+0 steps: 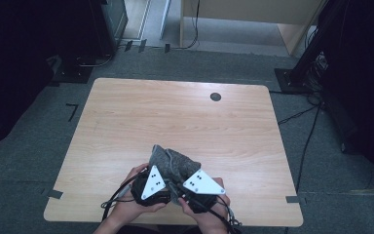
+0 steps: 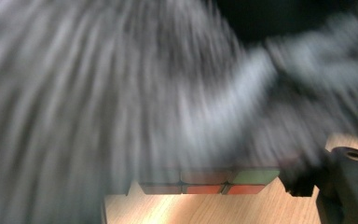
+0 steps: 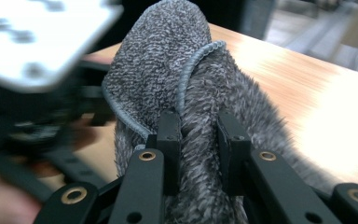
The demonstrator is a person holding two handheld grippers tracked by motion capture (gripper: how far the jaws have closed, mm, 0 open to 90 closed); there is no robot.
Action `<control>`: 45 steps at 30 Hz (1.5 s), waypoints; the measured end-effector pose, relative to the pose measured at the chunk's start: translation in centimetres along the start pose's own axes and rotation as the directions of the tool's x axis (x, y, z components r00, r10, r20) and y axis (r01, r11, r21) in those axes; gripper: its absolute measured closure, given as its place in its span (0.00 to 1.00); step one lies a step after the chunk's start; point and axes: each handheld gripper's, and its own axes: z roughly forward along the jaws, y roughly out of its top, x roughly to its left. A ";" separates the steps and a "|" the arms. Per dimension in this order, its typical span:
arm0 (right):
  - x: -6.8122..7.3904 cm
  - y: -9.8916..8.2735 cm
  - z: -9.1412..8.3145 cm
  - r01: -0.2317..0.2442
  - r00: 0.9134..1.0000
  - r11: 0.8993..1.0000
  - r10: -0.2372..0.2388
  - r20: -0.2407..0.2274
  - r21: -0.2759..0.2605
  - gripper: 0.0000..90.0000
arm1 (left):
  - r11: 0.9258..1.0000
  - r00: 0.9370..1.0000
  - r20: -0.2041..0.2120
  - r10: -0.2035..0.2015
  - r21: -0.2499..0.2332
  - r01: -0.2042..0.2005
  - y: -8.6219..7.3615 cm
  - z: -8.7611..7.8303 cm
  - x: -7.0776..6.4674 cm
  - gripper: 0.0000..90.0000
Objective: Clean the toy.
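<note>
I hold a tool in each hand close to my edge of the desk [image 1: 126, 117], and both are on the same grey towel [image 1: 173, 161]. My right tool [image 3: 199, 128] is clenched on it: the two black jaws stand upright with a thick fold of the towel squeezed between them, the pile bulging out on either side. The towel is dark grey terry with a shaggy, looped surface, and a ribbed stitched hem [image 3: 191, 70] curves over the top of the bundle just ahead of my right jaws. It rises from the tool as a rounded hump, doubled over itself, with one layer lying against another. My left tool [image 1: 152, 187] sits just beside the right one, its grey three-cornered plate turned up, and it is clamped shut; from above, the towel bunches out directly in front of both tools and rests on the wood there. In the left gripper view the cloth is pressed so close that it blurs into grey streaks, so I cannot tell how much of it the left jaws have pinched. Below that blur lies a row of small coloured squares [image 2: 209, 182], red and green, on the desk.
</note>
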 end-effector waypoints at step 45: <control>0.4 -0.5 -0.5 -0.012 0.999 0.999 0.014 0.052 -0.043 0.83 | 0.996 0.996 0.015 -0.084 -0.026 0.084 -0.2 -0.1 0.0 0.38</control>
